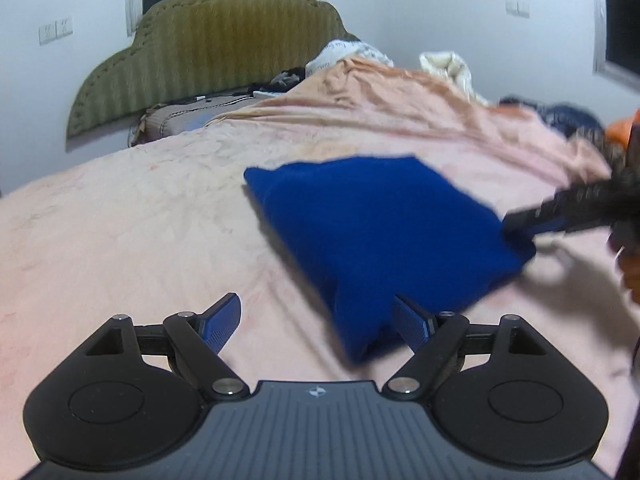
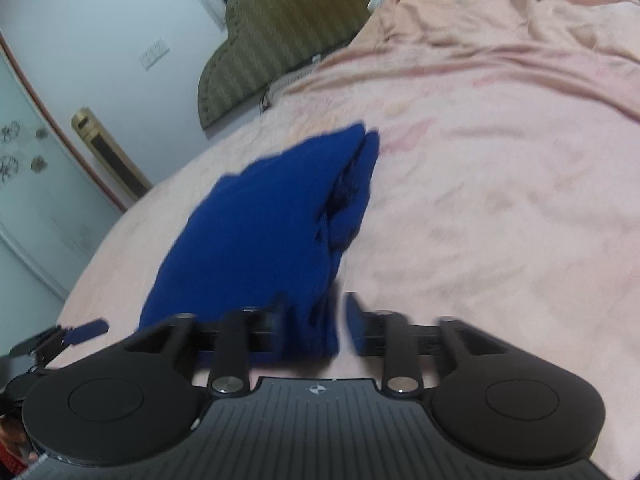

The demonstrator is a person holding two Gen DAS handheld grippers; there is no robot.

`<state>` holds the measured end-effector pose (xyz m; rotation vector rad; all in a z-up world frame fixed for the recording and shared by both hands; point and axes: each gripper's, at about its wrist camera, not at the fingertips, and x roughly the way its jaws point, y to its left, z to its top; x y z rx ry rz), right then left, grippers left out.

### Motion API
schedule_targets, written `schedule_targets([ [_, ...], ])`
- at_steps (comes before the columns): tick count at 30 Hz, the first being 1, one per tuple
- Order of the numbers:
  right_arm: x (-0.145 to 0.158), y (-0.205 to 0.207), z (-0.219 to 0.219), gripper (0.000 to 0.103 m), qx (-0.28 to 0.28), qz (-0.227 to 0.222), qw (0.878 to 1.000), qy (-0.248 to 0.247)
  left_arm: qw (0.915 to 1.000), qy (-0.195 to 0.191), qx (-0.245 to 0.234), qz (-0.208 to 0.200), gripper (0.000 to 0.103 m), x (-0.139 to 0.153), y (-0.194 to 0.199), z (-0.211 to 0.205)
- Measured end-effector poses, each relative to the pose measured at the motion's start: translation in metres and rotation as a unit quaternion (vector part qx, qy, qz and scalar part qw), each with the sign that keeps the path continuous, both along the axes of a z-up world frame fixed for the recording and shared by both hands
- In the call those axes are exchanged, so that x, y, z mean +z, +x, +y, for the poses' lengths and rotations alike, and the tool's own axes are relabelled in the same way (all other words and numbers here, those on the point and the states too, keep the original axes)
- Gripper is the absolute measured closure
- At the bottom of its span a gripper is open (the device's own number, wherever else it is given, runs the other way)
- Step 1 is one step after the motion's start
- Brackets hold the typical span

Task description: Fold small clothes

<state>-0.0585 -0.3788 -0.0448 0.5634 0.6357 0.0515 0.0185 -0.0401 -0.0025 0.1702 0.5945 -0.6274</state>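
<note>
A folded dark blue garment [image 1: 384,236] lies on the pink bedspread [image 1: 140,220]. My left gripper [image 1: 318,326] is open, low over the bed, with the garment's near corner just inside its right finger. In the right wrist view the garment [image 2: 256,240] reaches back between the fingers of my right gripper [image 2: 318,328], whose jaws stand a little apart around its near edge; the view is blurred. The right gripper also shows in the left wrist view [image 1: 520,228], at the garment's right corner. The left gripper's fingertips [image 2: 86,330] show at the lower left of the right wrist view.
An olive padded headboard [image 1: 208,48] stands at the far end of the bed. Crumpled white and cream cloths [image 1: 448,68] and dark clothes [image 1: 568,118] lie at the far right. A wardrobe door [image 2: 28,184] stands to the left.
</note>
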Motion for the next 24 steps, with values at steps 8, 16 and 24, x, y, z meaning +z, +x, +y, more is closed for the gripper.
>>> schedule_targets([
  [8, -0.025, 0.052, -0.037, 0.054, 0.015, 0.015, 0.995, 0.099, 0.9844, -0.093, 0.045, 0.143, 0.019, -0.021, 0.099, -0.004],
  [16, -0.039, 0.099, -0.059, 0.055, 0.020, -0.003, 0.986, 0.166, 0.9595, -0.159, 0.044, 0.228, 0.019, -0.047, 0.166, -0.014],
  [24, -0.040, 0.163, -0.055, 0.054, 0.057, -0.005, 0.985, 0.160, 0.9270, -0.241, 0.008, 0.288, 0.020, -0.060, 0.215, -0.035],
])
